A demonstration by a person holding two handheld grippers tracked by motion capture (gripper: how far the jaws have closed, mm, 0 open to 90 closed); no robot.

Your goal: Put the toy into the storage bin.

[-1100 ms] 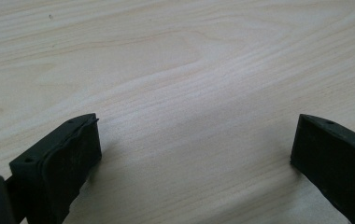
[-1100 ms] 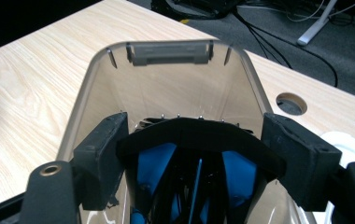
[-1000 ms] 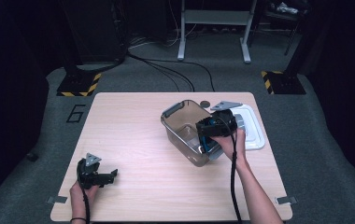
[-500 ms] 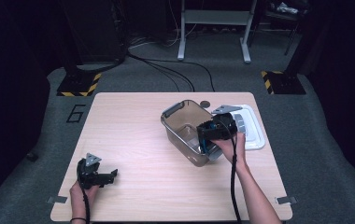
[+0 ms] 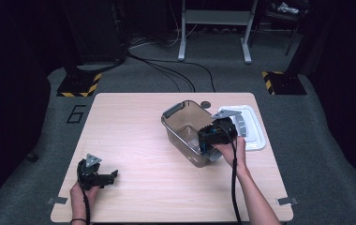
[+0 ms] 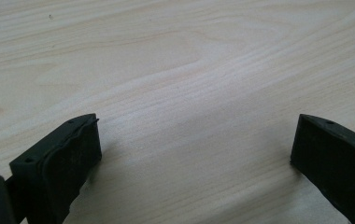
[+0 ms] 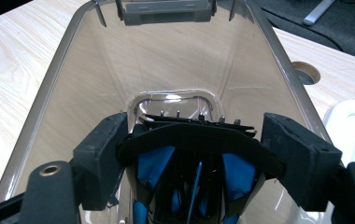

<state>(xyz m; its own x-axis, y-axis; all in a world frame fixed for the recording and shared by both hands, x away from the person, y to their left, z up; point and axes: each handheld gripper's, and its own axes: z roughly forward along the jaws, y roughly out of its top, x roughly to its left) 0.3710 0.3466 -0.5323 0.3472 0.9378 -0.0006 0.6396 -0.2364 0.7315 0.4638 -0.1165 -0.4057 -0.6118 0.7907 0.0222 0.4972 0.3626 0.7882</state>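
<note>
Right gripper point(image 7: 192, 149) clamped on a black-and-blue folded item of stiff plastic point(image 7: 192, 158), both pads pressing its curved black edge; exact kind unclear. It hangs inside the clear, grey-tinted plastic storage bin with grey latch handles point(image 5: 185, 123), low over the near end, the bin floor visible beyond it in the right gripper view. Against the high view a second back, the right hand point(image 5: 230, 147) has barely shifted, edging slightly toward the bin's near right corner; grip width looks the same. Reading: item is lowered into the bin but not let go, so release is the step pending. White plastic lid point(image 5: 251, 126) lies flat just right of the bin, touching or nearly so. Left gripper point(image 5: 102, 177) parked on the pale wooden tabletop point(image 5: 134, 117) at near left, unmoved, jaws apart with nothing between them.
</note>
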